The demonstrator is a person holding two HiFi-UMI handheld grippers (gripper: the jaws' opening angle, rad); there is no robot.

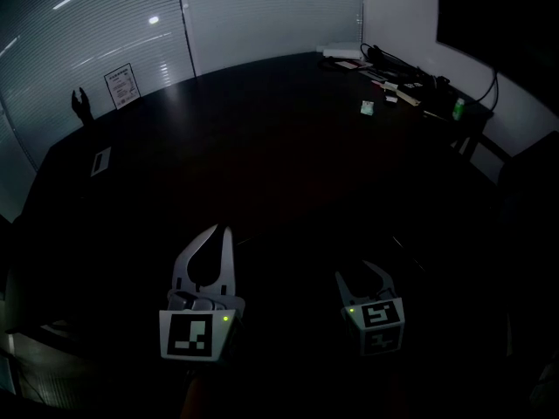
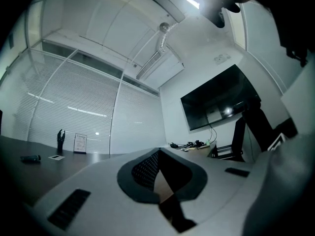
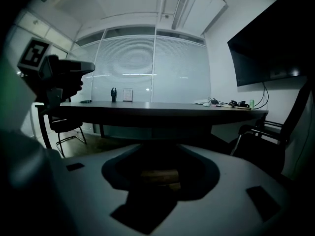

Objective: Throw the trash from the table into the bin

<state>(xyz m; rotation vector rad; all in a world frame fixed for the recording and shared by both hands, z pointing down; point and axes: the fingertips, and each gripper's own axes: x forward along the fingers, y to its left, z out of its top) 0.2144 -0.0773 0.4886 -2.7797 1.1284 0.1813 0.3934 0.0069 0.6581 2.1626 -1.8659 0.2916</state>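
First, in the head view: holds the left gripper (image 1: 224, 231) at lower left with fingers pressed together on nothing, and the right gripper (image 1: 365, 275) at lower middle with fingers spread, also empty. Holds both low at the near side of the dark table (image 1: 262, 173), probably as a waiting pose before any reach. Finds the trash (image 1: 368, 106), a small pale piece, in the upper right, well apart from both, near a heap of cables (image 1: 393, 81). Shows no bin anywhere.

Next, in the left gripper view: looks slightly upward past the left gripper (image 2: 158, 152), tips meeting, nothing pinched; catches the cables (image 2: 189, 145) at middle right, under a wall screen (image 2: 219, 102). Cannot pick out the trash there.

Last, in the right gripper view: looks from about table-edge height through the right gripper (image 3: 162, 146), jaws apart and empty, probably in readiness for a grasp. Puts the cables (image 3: 231, 103) at the right end of the table (image 3: 162, 107); trash too small to tell.
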